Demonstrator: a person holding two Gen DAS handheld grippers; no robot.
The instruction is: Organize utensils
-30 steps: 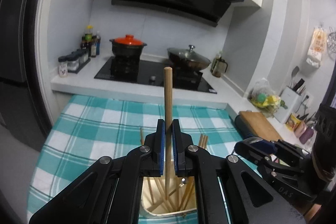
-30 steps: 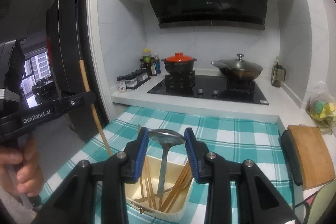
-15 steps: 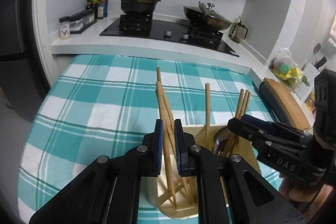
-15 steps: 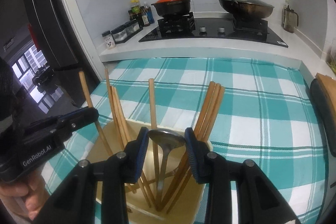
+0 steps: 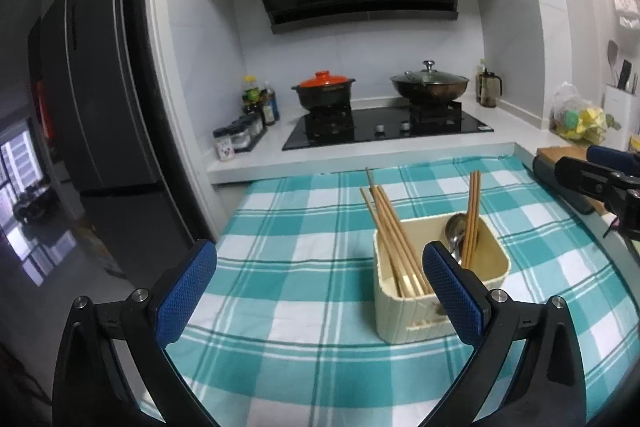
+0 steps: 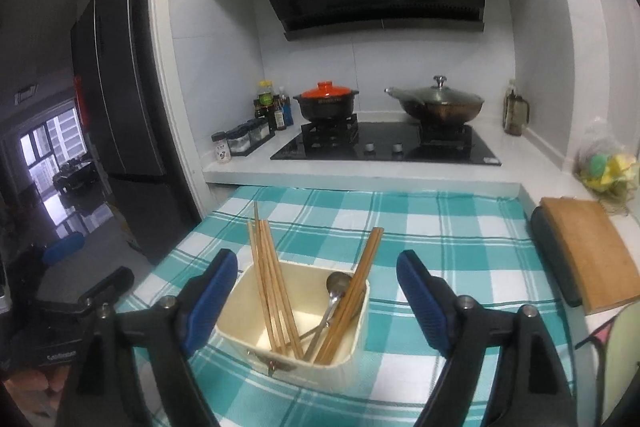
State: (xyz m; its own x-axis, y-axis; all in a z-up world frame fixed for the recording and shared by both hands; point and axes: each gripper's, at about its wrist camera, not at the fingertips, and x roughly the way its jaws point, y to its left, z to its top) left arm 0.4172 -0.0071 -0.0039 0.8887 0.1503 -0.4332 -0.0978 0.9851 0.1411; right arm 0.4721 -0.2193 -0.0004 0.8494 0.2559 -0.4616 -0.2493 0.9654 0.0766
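Chopsticks (image 6: 272, 291) and a metal spoon (image 6: 335, 291) stand in a cream box (image 6: 240, 311) on the surface with the green and white check cloth (image 6: 460, 227). We see one bunch of wooden chopsticks lean to the left side of the box. A second bunch (image 6: 356, 291) leans to the right, just beside the spoon. The spoon's bowl points up.

Our left tongs (image 5: 320, 293) are opening wide, and nothing is between them. The box sits just behind the right finger (image 5: 452, 291) in that view. Our right tongs (image 6: 316, 301) are opening too. The box shows between the two blue pads, but they do not press on it, so these tongs hold nothing.

Behind the cloth is a black stove (image 6: 384, 145). On it sit a pot with an orange lid (image 6: 326, 101) and a wok with a glass lid (image 6: 438, 103). To the right lies a wooden board (image 6: 592, 251). Beyond it is a bag (image 6: 606, 163), maybe with fruit inside.
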